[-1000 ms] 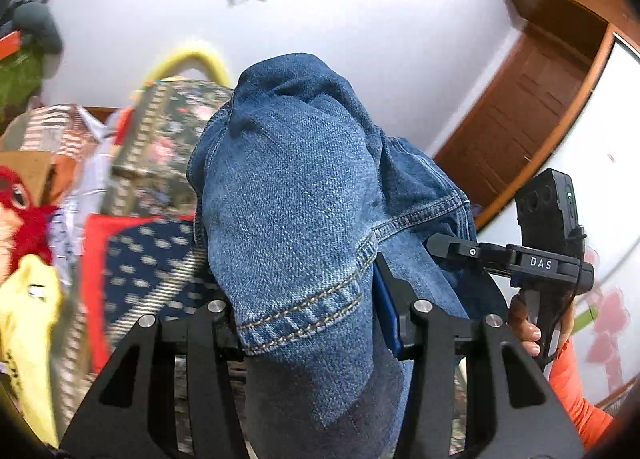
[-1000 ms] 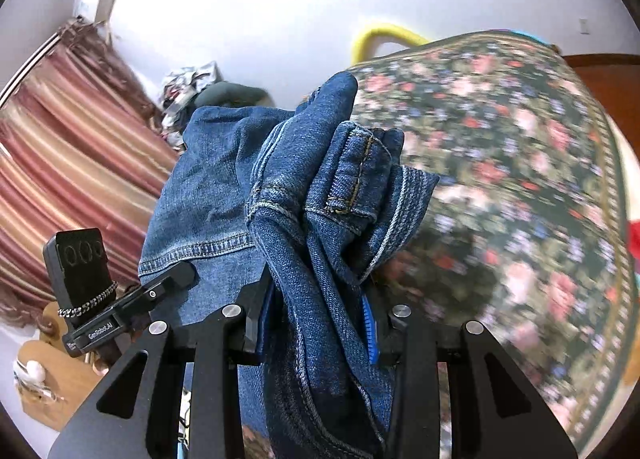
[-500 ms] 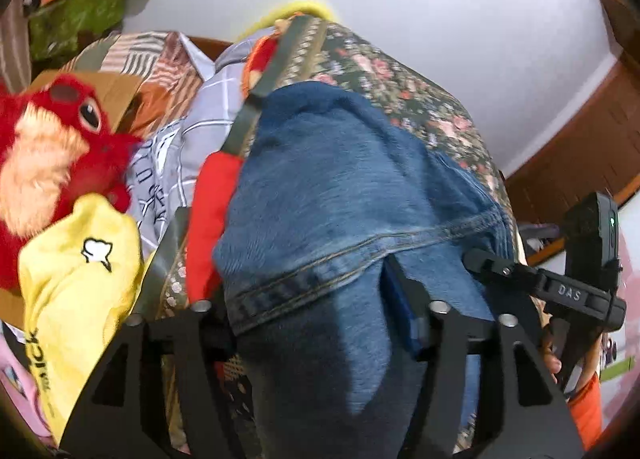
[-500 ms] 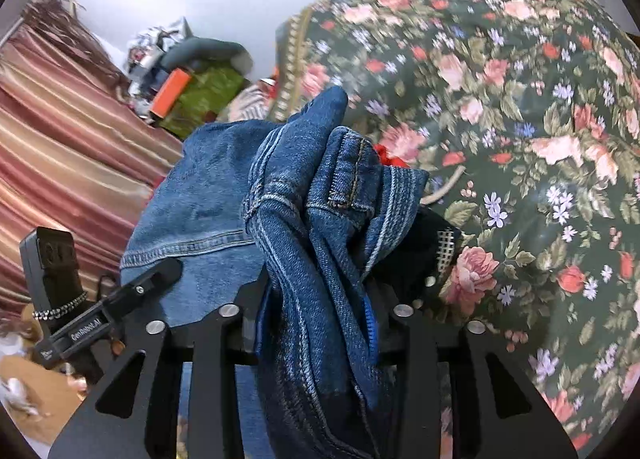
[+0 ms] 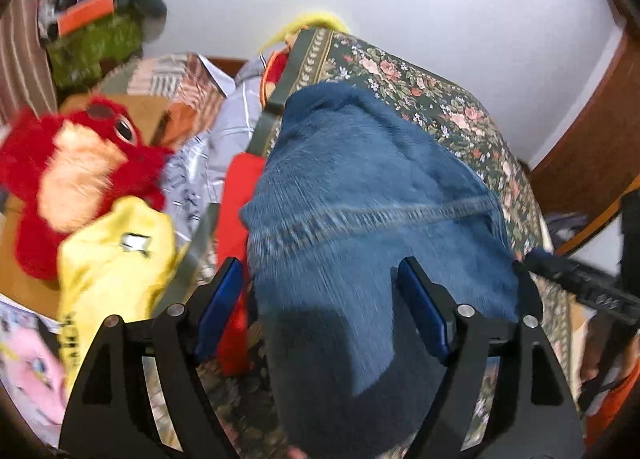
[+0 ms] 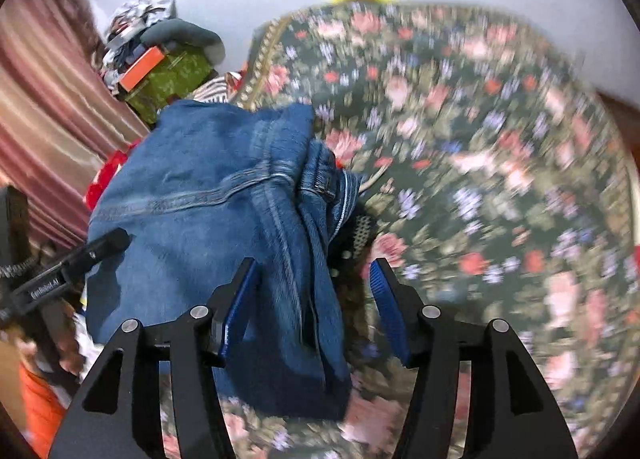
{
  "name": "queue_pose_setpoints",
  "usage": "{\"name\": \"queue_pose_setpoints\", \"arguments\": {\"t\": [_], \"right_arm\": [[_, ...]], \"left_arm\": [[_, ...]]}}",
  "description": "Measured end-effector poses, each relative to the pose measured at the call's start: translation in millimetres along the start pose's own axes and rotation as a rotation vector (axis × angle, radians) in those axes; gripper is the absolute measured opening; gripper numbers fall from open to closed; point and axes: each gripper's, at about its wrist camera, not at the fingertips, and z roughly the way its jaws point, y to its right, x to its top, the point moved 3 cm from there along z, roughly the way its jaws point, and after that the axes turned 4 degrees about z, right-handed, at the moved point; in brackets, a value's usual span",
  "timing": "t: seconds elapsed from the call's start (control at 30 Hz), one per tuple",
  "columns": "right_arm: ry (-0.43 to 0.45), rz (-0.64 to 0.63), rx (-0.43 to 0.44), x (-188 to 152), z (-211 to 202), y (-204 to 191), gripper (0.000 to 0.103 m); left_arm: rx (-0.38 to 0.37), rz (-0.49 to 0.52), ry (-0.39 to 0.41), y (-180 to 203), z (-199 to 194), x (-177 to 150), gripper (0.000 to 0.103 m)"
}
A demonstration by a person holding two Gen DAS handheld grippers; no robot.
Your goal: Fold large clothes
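Observation:
Folded blue jeans [image 5: 360, 195] lie on a dark floral blanket [image 5: 440, 99]. My left gripper [image 5: 320, 303] is open, its blue pads [image 5: 220, 299] apart on either side of the denim. In the right wrist view the jeans [image 6: 208, 203] lie on the same blanket [image 6: 480, 179], waistband bunched at their right edge. My right gripper [image 6: 312, 307] is open around that edge of the denim. Each gripper shows at the edge of the other's view.
A red plush toy [image 5: 68, 163], a yellow garment [image 5: 116, 255] and a red cloth [image 5: 236, 199] lie left of the jeans. A green bag [image 6: 172, 75] and piled things stand by the pink curtain [image 6: 40, 99]. A wooden door [image 5: 592, 147] is on the right.
Both grippers lowered the jeans onto the floral blanket and opened, letting go of the denim. The jeans now lie flat instead of hanging bunched in the jaws.

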Motion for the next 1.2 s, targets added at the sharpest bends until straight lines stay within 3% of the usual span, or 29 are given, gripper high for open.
{"name": "queue_pose_setpoints", "arguments": {"t": [0.2,0.47,0.67,0.83,1.0,1.1,1.2], "right_arm": [[0.133,-0.070,0.017,-8.3,-78.2,-32.8,0.053],[0.403,-0.161,0.079,-36.9,-197.2,-79.4,0.053],[0.601,-0.212,0.095,-77.3,-273.7,-107.2,0.053],[0.713,-0.234,0.085,-112.9,-300.9,-123.9,0.053],[0.754,-0.263,0.028,-141.3,-306.2,-136.7,0.056],[0.775,-0.269,-0.004,-149.8,-303.6,-138.9,0.071],[0.792,-0.260,-0.022,-154.3,-305.2,-140.7,0.086]], "left_arm": [[0.074,0.132,0.094,32.6,-72.5,-12.4,0.079],[0.042,0.185,0.351,84.0,-213.2,-39.1,0.079],[0.052,0.199,0.534,112.9,-296.2,-74.9,0.079],[0.069,0.162,0.667,123.6,-345.2,-113.0,0.079],[0.109,0.156,0.755,133.7,-372.0,-156.2,0.079],[0.143,0.158,0.768,140.0,-380.3,-173.5,0.083],[0.166,0.142,0.776,141.1,-384.4,-183.3,0.099]]}}
